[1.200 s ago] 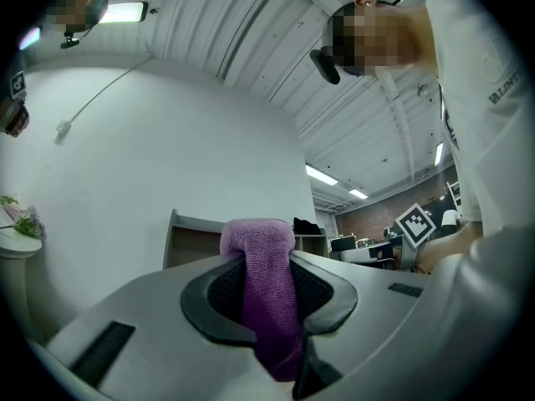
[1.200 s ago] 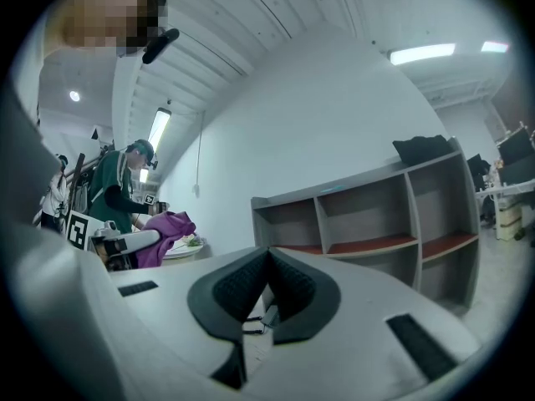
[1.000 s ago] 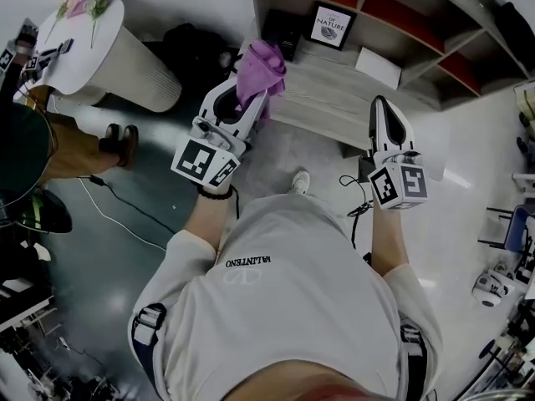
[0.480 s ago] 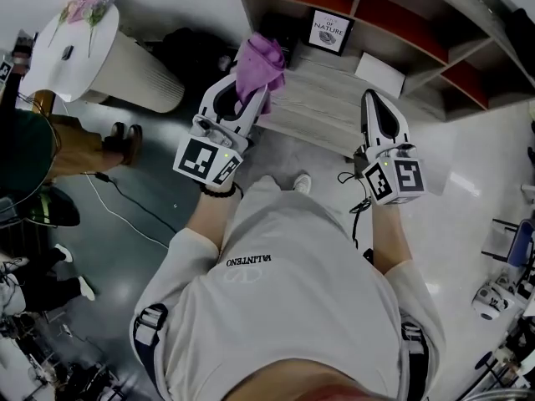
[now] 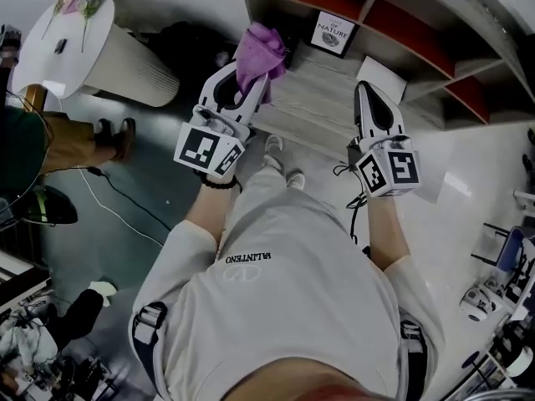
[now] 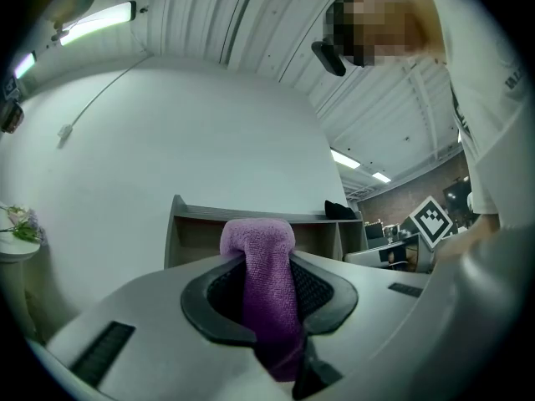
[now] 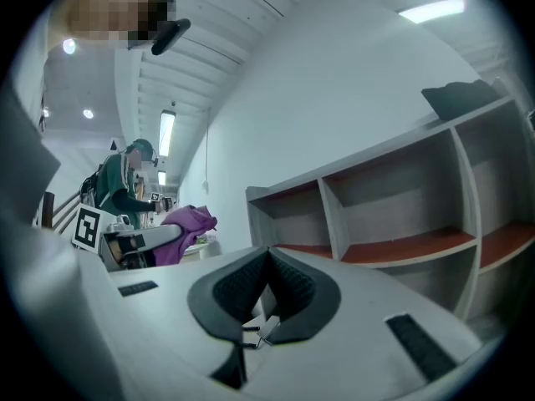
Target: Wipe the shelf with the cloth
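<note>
Sign, card on shelf; cloth nr

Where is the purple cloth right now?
In the head view, the purple cloth is at the upper left, pinched in the left gripper. It is by the shelf's left end, left of the framed picture.

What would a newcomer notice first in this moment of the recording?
The purple cloth stands out, clamped in the left gripper and bunched above its jaws, near the left end of the pale wooden shelf. The right gripper is shut on nothing, pointing at the shelf's right part. A framed card stands at the back of the shelf top.
</note>
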`<state>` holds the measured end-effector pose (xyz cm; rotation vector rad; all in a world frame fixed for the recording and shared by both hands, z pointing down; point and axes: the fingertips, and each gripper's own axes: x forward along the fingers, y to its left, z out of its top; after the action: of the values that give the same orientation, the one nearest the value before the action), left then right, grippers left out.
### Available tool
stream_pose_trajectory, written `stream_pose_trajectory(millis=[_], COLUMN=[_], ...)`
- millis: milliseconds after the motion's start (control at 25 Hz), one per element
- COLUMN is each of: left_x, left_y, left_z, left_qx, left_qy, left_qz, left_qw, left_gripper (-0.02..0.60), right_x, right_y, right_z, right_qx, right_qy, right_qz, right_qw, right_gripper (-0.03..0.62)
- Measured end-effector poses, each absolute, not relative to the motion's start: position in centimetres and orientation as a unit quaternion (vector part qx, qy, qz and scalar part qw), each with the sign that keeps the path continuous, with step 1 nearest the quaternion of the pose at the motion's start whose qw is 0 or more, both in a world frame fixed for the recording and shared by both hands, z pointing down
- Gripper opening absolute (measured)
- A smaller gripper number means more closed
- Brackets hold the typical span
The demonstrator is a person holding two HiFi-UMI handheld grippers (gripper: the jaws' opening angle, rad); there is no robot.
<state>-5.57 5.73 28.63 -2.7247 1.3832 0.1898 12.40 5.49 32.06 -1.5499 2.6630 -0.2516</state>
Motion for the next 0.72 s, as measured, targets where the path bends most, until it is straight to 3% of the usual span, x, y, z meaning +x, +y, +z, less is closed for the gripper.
stream_pose_trajectory(millis=[720], left_x=[-8.2], left_y=[-9.4], left_z=[33.0], left_qx=[-0.880], left_qy=[0.474], left_qz=[-0.002], left_qw=[0.036], left_gripper=[0.089], right_x=[7.1], right_y=[-7.2], right_z=[33.0], right_qx=[-0.515], right_qy=[0.854], right_qz=[-0.080], right_qw=[0.001], right_gripper=[-0.002])
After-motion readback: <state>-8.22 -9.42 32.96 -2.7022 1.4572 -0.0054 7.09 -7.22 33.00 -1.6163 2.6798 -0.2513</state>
